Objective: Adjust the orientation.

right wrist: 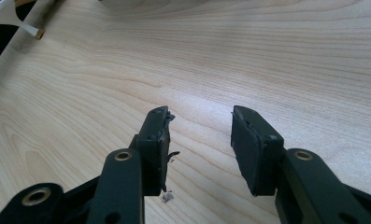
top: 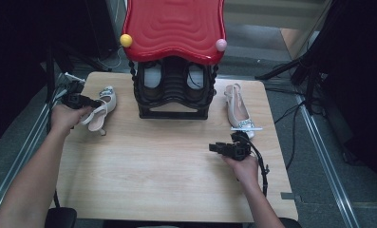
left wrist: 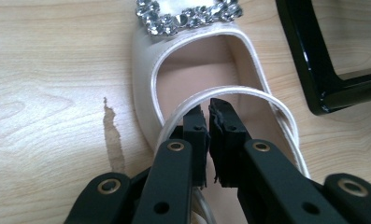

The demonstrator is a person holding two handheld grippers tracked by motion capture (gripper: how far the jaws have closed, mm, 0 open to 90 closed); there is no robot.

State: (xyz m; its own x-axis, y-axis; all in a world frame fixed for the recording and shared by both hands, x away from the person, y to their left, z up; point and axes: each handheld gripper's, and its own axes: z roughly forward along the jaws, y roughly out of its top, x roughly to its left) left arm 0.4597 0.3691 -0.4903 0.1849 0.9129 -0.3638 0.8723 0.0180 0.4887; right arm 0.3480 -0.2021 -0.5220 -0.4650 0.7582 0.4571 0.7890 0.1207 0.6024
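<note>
Left gripper (left wrist: 207, 119) nearly closed on white shoe's (left wrist: 197, 70) heel strap (left wrist: 248, 91); black rack base (left wrist: 314, 70) beside.

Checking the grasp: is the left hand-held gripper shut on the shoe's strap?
Shut: left hand-held gripper pinches the white satin shoe's thin strap.

The desk (top: 153, 171) is pale wood with wavy brown grain, and the left gripper view shows a darker brown streak (left wrist: 113, 135) in it. The left shoe (top: 102, 108) is cream-white satin with a pinkish-beige lining, a white strap and a silver rhinestone buckle (left wrist: 188, 14). The right shoe (top: 238, 110) is the same cream-white with a sparkling toe. The rack (top: 173, 90) is glossy black, its top (top: 174, 28) bright red with rippled ridges, one yellow knob (top: 126, 40) and one pink knob (top: 221, 45). Both grippers, left (left wrist: 209, 109) and right (right wrist: 199, 116), are black with brass-coloured rivets. The floor (top: 314, 156) is grey.
</note>
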